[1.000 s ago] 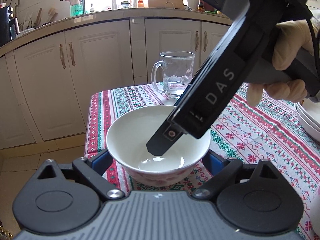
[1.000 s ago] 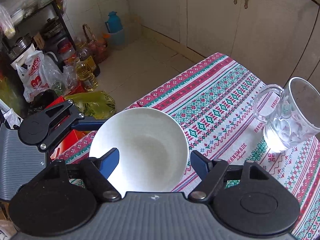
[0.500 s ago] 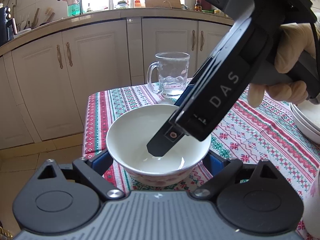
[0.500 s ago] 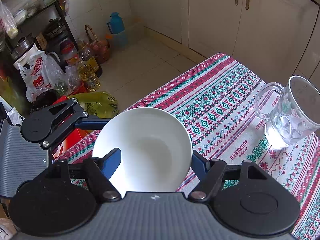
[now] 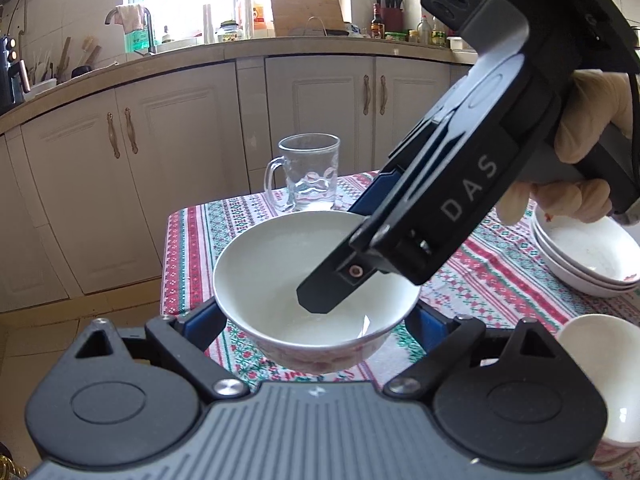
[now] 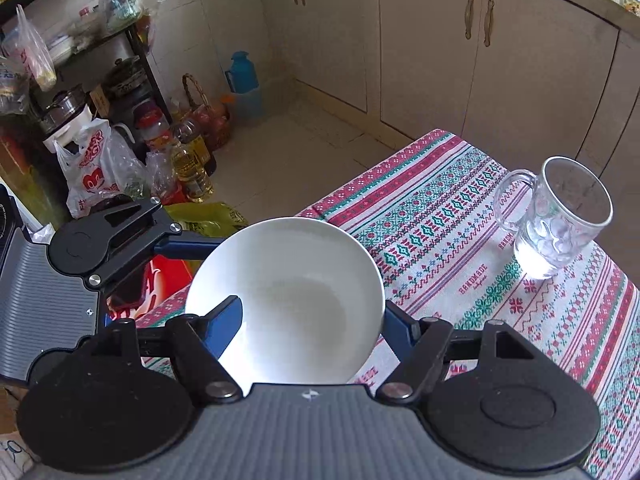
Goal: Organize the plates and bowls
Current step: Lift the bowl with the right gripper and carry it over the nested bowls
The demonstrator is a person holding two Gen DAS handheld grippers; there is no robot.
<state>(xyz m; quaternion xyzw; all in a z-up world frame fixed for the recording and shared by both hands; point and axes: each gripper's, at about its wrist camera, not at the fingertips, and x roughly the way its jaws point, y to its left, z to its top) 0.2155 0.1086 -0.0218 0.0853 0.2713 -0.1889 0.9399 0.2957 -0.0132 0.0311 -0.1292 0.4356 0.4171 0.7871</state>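
Note:
A white bowl (image 5: 280,264) with a red-patterned outside hangs just above the striped tablecloth (image 5: 500,276), near the table's corner. My left gripper (image 5: 316,320) is shut on it, one blue finger against each side of its wall. My right gripper (image 6: 312,324), held by a gloved hand (image 5: 588,120), comes in from the upper right. It is shut on the same bowl (image 6: 288,292): one finger sits inside the bowl and the other presses the outside of the rim. The left gripper's housing (image 6: 76,264) shows at the left of the right wrist view.
A clear glass mug (image 5: 308,176) stands on the cloth behind the bowl, also seen as the mug (image 6: 556,220). Stacked white dishes (image 5: 580,264) and a small white bowl (image 5: 600,364) lie at the right. Beyond the table edge (image 6: 360,184) are cabinets, floor, bottles and bags.
The right gripper's outer finger closed onto the bowl's rim. Both grippers then rose with the bowl, which left the cloth; the stacked dishes came into the left wrist view.

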